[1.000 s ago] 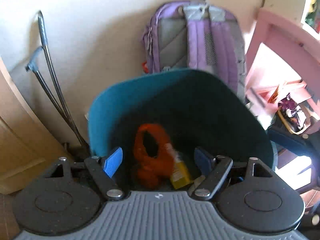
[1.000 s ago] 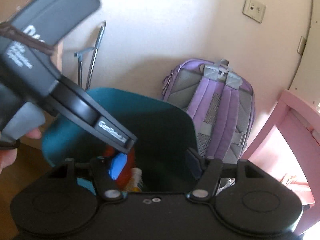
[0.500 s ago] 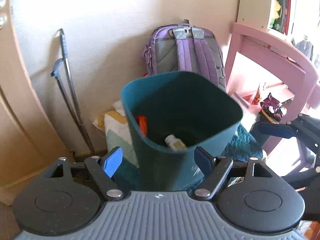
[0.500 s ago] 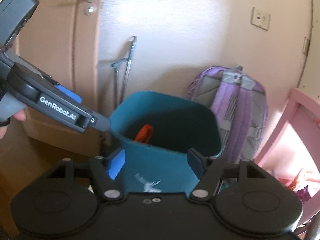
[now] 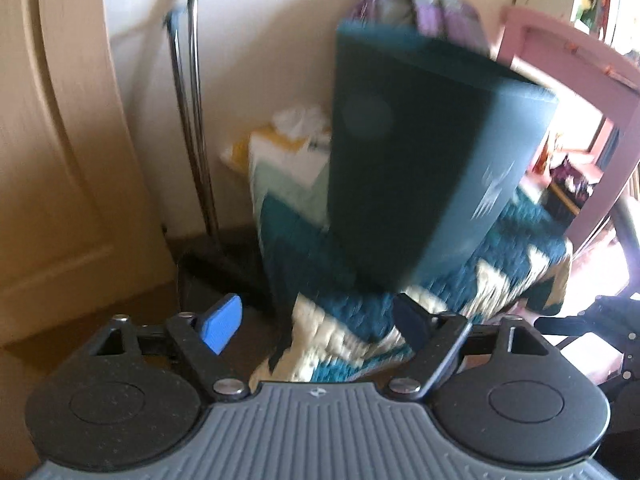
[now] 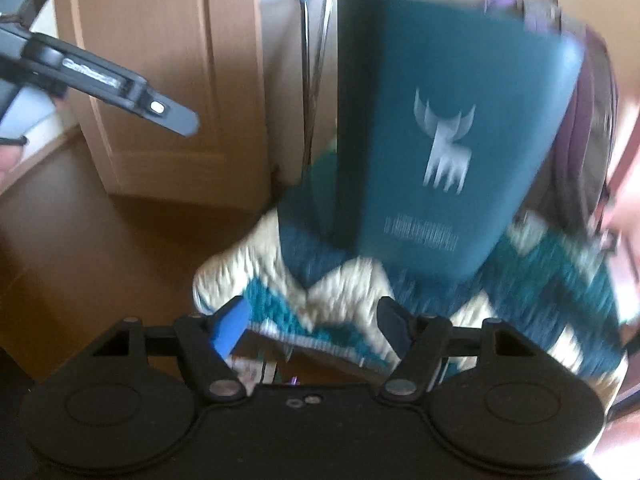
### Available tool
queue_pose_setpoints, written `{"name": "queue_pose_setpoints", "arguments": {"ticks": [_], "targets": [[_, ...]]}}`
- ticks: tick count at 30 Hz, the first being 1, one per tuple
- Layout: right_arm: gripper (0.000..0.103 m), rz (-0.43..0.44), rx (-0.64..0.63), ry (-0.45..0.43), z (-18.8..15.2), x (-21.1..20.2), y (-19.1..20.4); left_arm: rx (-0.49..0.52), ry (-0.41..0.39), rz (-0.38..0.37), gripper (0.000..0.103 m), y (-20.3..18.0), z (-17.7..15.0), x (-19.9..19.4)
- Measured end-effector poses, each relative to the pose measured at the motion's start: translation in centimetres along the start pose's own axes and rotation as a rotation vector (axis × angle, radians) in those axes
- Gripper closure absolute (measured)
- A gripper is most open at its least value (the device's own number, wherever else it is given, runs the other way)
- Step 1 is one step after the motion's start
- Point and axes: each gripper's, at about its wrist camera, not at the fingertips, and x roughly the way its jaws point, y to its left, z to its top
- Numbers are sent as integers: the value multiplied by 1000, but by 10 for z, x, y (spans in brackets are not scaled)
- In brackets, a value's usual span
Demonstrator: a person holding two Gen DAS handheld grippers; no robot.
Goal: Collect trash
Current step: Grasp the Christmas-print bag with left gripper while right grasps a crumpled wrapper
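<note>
The teal trash bin stands on a teal and cream knitted rug; I see only its outer side, the inside is hidden. A white animal logo marks the bin in the right wrist view. My left gripper is low before the rug's edge, its jaws opening with nothing between them. My right gripper hangs open over the rug, empty. The left gripper shows at upper left there. A crumpled white wad lies by the wall. All is motion-blurred.
A wooden door fills the left. Thin metal tubes lean on the wall beside it. A purple backpack stands behind the bin, pink furniture to the right. Brown floor lies left of the rug.
Both grippers have dropped and drawn back from above the bin. Its inside, with the orange thing and the bottle, has gone out of sight. The left jaws stand wider.
</note>
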Motion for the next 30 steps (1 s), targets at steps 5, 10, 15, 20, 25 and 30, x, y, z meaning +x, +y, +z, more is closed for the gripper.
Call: {"name": "queue_pose_setpoints", "arguments": {"ticks": [5, 10, 15, 20, 25, 30], "targets": [[33, 18, 21, 96, -48, 53, 12, -45, 92, -37, 0, 31, -48, 55], [33, 40, 62, 273, -104, 111, 26, -50, 229, 20, 0, 56, -110, 132], [33, 71, 61, 428, -153, 160, 40, 84, 356, -10, 1, 57, -170, 200], [33, 106, 51, 618, -203, 213, 49, 213, 441, 1, 1, 46, -219, 257], [33, 118, 99, 775, -250, 257, 53, 132, 550, 0, 1, 57, -250, 314], [34, 108, 81, 879, -285, 291, 63, 78, 642, 8, 1, 73, -280, 360]]}}
